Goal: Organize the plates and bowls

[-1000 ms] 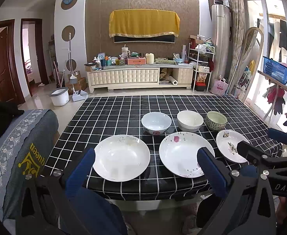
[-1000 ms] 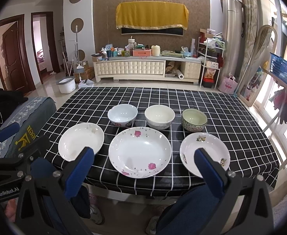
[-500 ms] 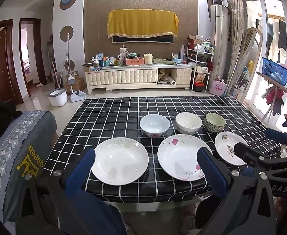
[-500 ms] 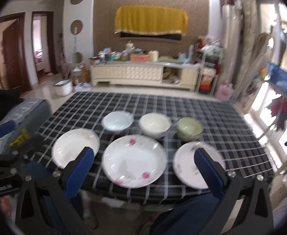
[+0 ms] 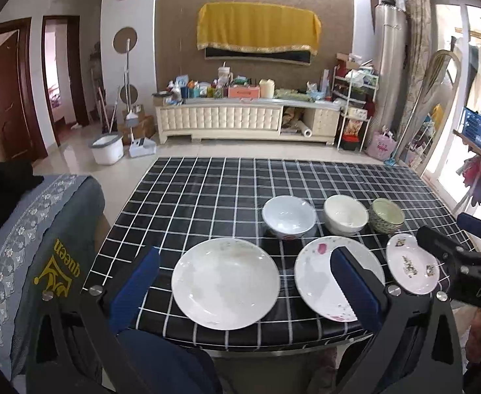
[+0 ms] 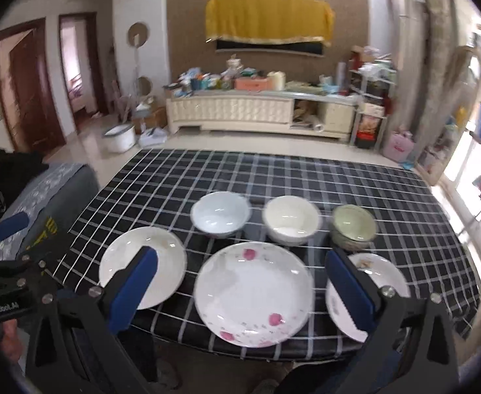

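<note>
Three plates lie along the near edge of the table: a plain white plate (image 5: 225, 282) at left, a pink-flowered plate (image 6: 253, 292) in the middle, a small speckled plate (image 5: 411, 267) at right. Behind them stand a pale blue bowl (image 5: 288, 217), a cream bowl (image 5: 345, 218) and a green patterned bowl (image 5: 387, 219). My left gripper (image 5: 245, 282) hangs open over the white plate, before the table edge. My right gripper (image 6: 242, 282) is open around the flowered plate, above it. Neither holds anything.
The table (image 5: 273, 180) wears a black cloth with white checks. A grey covered chair (image 5: 37, 246) stands at its left. Beyond the table are a cream TV cabinet (image 5: 240, 120), a white bucket (image 5: 106, 149) and a clothes rack at right.
Both grippers have moved forward and slightly down toward the table edge; the plates now look larger. The right wrist view is blurred by motion. Nothing on the table has shifted.
</note>
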Demonstrator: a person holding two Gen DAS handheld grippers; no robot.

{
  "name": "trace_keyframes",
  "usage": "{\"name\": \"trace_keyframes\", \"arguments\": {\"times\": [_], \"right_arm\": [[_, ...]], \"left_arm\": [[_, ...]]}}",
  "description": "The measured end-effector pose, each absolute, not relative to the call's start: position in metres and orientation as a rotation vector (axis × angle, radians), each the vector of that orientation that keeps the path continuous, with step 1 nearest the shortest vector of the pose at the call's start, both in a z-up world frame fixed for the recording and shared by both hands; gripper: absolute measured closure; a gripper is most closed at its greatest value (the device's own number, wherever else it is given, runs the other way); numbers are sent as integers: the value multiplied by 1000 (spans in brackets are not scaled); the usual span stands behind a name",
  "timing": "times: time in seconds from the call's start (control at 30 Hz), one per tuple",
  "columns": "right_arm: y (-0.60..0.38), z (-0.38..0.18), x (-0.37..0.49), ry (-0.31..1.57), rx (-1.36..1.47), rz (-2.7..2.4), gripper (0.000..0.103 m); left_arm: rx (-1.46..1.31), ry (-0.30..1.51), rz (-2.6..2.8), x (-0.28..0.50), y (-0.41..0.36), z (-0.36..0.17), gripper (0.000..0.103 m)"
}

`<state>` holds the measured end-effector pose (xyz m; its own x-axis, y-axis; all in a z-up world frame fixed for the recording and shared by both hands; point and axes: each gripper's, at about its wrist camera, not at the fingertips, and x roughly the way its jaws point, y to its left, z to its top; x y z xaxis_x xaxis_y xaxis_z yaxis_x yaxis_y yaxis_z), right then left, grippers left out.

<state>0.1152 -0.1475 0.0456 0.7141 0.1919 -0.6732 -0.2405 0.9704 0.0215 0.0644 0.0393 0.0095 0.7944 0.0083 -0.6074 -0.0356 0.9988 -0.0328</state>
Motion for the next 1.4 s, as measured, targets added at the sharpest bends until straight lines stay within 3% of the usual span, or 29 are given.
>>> {"name": "trace_keyframes", "arguments": {"times": [0.57, 0.77, 0.8, 0.87, 1.0, 1.07, 1.13, 1.2, 1.33, 1.4], "right_arm": [[-61, -56, 196, 1016, -145, 428, 1], [-46, -90, 214, 1116, -179, 436, 23], [-44, -95, 217, 1130, -184, 428, 24], [-40, -103, 220, 1144, -207, 415, 28], [-34, -120, 230, 1168, -229, 388, 29], [-33, -124, 231, 1169, -234, 376, 38], [-32, -127, 232, 1173, -221, 381, 41], [-31, -130, 232, 1181, -219, 388, 45], [-28, -137, 232, 1203, -241, 406, 59], [-29, -136, 231, 1198, -232, 411, 60]], "left_arm": [[-45, 858, 132, 137, 110, -73, 0], [-139, 991, 133, 155, 138, -120, 0], [-145, 1004, 130, 157, 140, -124, 3], [-168, 1045, 110, 160, 145, -137, 18], [-193, 1100, 102, 169, 150, -158, 28], [-212, 1125, 102, 172, 154, -167, 34], [-222, 1137, 120, 173, 158, -173, 42], [-222, 1146, 125, 173, 161, -177, 43], [-221, 1159, 110, 176, 163, -185, 52], [-220, 1171, 102, 177, 162, -188, 60]]}}
